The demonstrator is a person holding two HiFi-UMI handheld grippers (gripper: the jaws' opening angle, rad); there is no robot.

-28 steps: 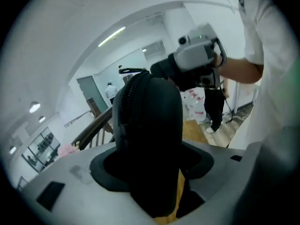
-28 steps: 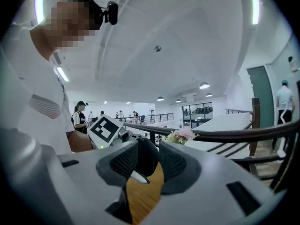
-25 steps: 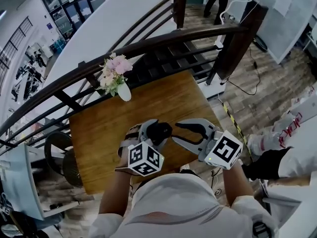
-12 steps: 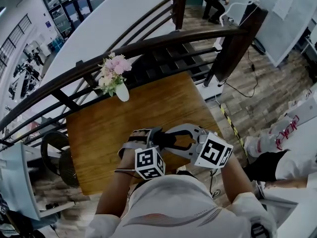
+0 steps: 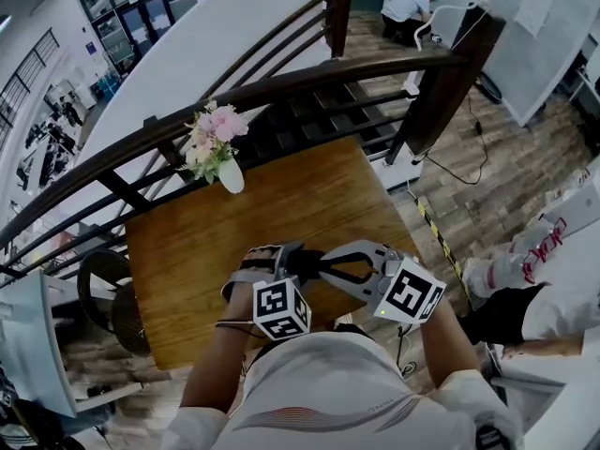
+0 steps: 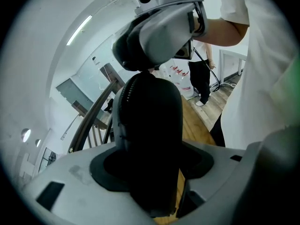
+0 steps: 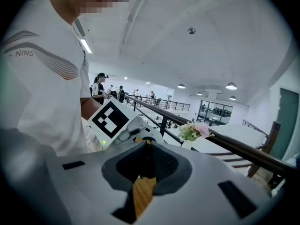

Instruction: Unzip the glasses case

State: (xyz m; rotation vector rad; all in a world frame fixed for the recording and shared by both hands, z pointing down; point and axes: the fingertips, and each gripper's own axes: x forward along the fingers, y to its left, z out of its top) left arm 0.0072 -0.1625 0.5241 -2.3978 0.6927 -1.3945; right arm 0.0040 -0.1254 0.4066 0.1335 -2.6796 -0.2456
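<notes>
Glasses case held over the table.
Left gripper clamps the case, lower than a second ago; right gripper, jaws earlier apart, has just closed them together at the case's right end.

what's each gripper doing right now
Left gripper: jaws closed on the black glasses case.
Right gripper: jaws have just been closing and are now together; what they pinch, if anything, cannot be told.

Wooden table bears a flower vase, seemingly at its edge.
</notes>
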